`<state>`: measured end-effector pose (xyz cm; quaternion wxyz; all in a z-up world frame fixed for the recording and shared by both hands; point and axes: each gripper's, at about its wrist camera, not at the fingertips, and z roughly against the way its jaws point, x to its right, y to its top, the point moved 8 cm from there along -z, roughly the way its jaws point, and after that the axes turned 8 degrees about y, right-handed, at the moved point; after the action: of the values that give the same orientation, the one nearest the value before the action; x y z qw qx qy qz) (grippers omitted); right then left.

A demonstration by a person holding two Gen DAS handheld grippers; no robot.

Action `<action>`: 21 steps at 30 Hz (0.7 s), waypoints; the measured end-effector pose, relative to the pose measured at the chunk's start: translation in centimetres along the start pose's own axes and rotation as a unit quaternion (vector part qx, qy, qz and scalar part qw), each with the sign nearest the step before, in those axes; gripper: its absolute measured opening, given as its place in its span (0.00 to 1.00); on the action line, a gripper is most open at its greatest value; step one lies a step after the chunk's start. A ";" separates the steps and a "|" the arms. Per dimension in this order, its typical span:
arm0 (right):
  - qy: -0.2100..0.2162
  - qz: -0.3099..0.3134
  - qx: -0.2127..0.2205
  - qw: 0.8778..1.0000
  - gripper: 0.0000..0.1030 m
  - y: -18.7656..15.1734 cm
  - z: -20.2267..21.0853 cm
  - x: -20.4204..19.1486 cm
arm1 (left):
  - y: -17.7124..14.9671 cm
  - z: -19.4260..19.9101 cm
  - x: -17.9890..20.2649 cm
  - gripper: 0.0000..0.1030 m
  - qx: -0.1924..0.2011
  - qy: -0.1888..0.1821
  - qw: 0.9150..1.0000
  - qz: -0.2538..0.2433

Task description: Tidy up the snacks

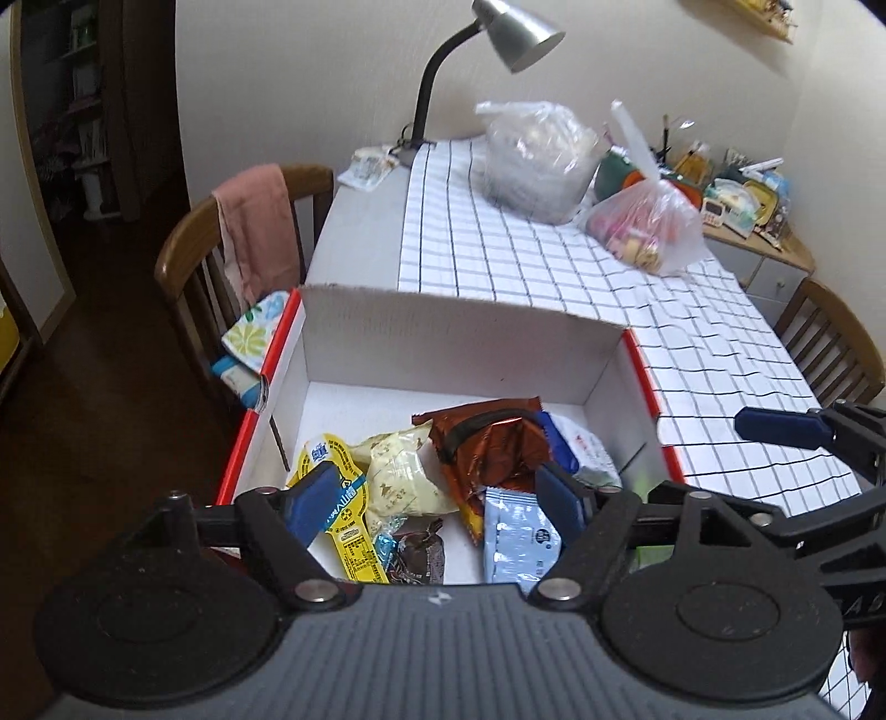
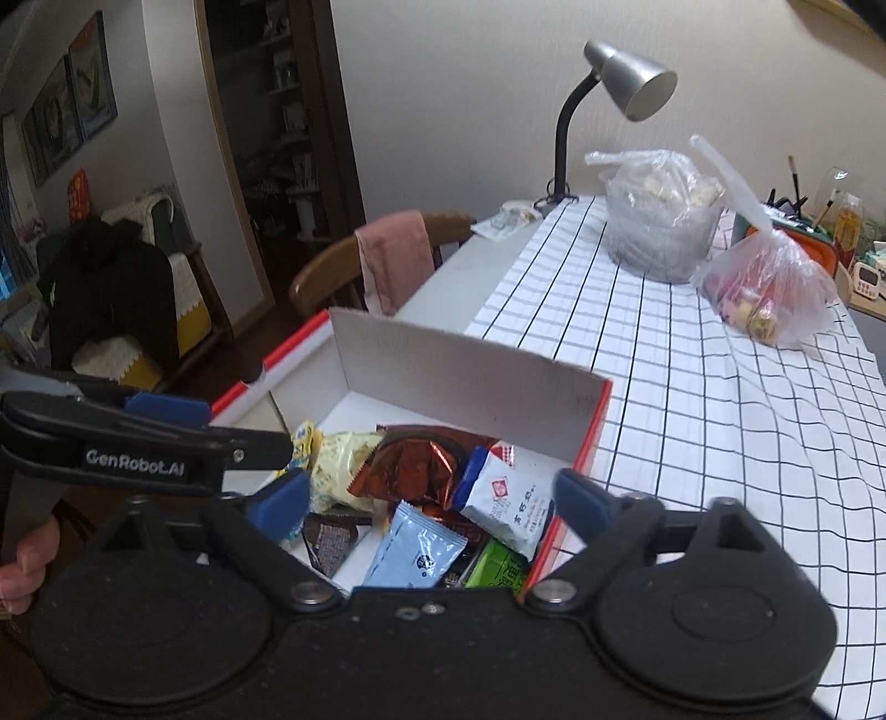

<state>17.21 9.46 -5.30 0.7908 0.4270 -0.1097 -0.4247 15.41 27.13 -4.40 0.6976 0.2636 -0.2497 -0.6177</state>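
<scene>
Snacks piled in box (image 1: 443, 354) on worktop (image 1: 720, 354); left hand-held gripper (image 1: 443, 493) and right hand-held gripper (image 2: 437, 498) both spread apart, empty. Risk – slick brown foil pack (image 1: 493, 448) at 12 o'clock slipping (crumpled, overlapping neighbours).

Your box (image 1: 459, 338) sits at the table's (image 1: 360, 232) near left corner, snack packets (image 1: 498, 459) heaped inside it. Behind it, far back on the cloth (image 1: 554, 266), two bags (image 1: 531, 160) stand side by side, the lamp (image 1: 498, 33) to their left. A chair (image 1: 183, 243) stands left of the table.
</scene>
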 end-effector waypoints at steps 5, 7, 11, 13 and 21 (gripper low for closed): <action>0.004 -0.013 0.021 1.000 1.00 0.0 1.9 0.1 | -0.2 1.8 0.0 0.82 0.016 -0.008 1.000 0.002; 0.006 -0.019 0.026 0.999 1.00 -0.1 2.4 0.2 | -0.4 2.4 0.0 0.82 0.020 -0.015 1.000 0.007; 0.006 -0.023 0.032 0.999 1.00 -0.5 3.3 0.1 | -0.9 3.4 0.0 0.88 0.026 -0.020 0.999 0.014; 0.009 -0.027 0.034 0.999 1.00 -0.7 3.7 0.0 | -1.1 3.8 0.1 0.94 0.029 -0.024 0.999 0.015; 0.011 -0.039 0.047 0.998 1.00 -1.1 4.8 -0.2 | -1.5 5.2 0.4 0.99 0.041 -0.024 0.999 0.016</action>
<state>13.88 6.47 -3.15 0.7542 0.4716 -0.1045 -0.4448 10.86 26.24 -1.62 0.6894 0.2727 -0.2957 -0.6024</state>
